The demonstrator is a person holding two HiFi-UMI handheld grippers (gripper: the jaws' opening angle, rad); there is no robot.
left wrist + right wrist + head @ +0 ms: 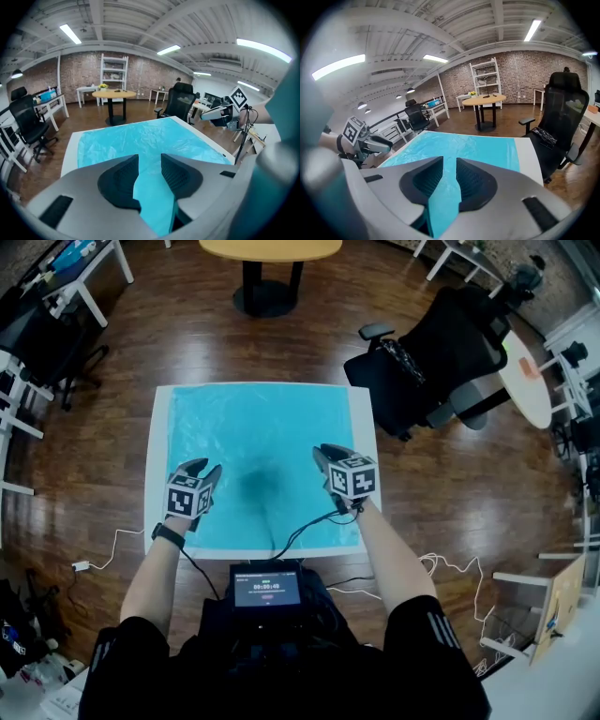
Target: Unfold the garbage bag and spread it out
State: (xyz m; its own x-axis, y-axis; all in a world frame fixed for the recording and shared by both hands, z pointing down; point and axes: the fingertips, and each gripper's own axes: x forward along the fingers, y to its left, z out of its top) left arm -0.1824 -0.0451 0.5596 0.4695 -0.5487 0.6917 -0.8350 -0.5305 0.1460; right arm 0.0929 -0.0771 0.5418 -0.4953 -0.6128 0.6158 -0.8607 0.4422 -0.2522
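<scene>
We see garbage bag (253, 442) flat at centre frame, covering most of white table (367, 456). L gripper (210, 472) & R gripper (324, 456) hover over its lower part, jaws part-open, nothing pinched. Job looks near done. To finish, we'd smooth wrinkles outwd w/ light strokes, no dragging.

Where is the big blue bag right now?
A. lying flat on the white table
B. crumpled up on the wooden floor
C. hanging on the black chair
A: the blue bag is spread out flat and covers nearly the whole top of the white table.
</scene>
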